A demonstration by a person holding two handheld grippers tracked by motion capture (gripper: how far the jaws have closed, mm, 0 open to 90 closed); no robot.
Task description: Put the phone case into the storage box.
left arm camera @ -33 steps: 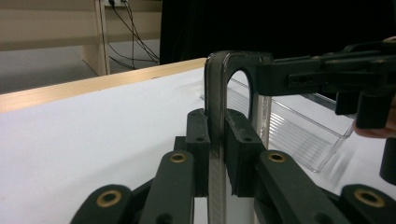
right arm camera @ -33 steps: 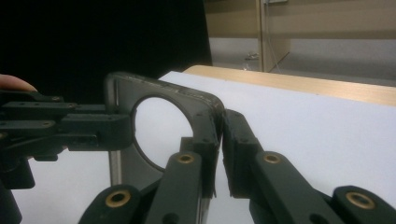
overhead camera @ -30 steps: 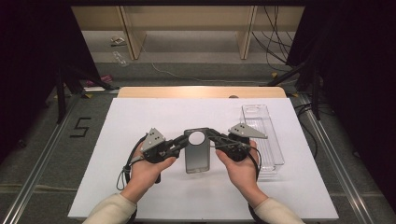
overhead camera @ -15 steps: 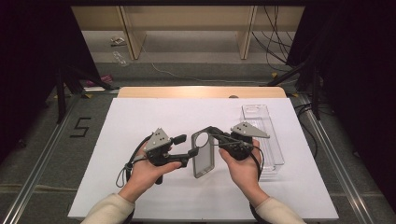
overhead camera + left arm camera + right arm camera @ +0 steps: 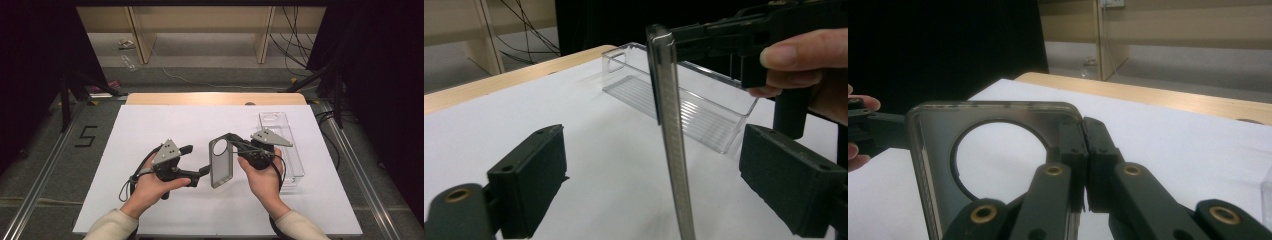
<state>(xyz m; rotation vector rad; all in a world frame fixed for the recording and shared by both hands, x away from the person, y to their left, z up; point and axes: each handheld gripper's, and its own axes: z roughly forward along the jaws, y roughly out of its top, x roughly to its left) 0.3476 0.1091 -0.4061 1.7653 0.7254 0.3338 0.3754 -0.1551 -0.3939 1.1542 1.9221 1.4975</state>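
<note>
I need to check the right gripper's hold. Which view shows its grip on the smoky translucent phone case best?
The right gripper view: its jaws pinch the smoky translucent phone case beside the round hole. The high view shows it tilted, the left gripper view edge-on.

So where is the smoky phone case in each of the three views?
High view: phone case centre, tilted up, clamped by the right gripper.
Left gripper view: edge-on strip between the open jaws.
Right gripper view: lower left, round cutout showing.
Shared landmark: clear plastic tray.

One phone case [image 5: 221, 162], one clear bin [image 5: 283, 145], two tongs [image 5: 197, 162].
</note>
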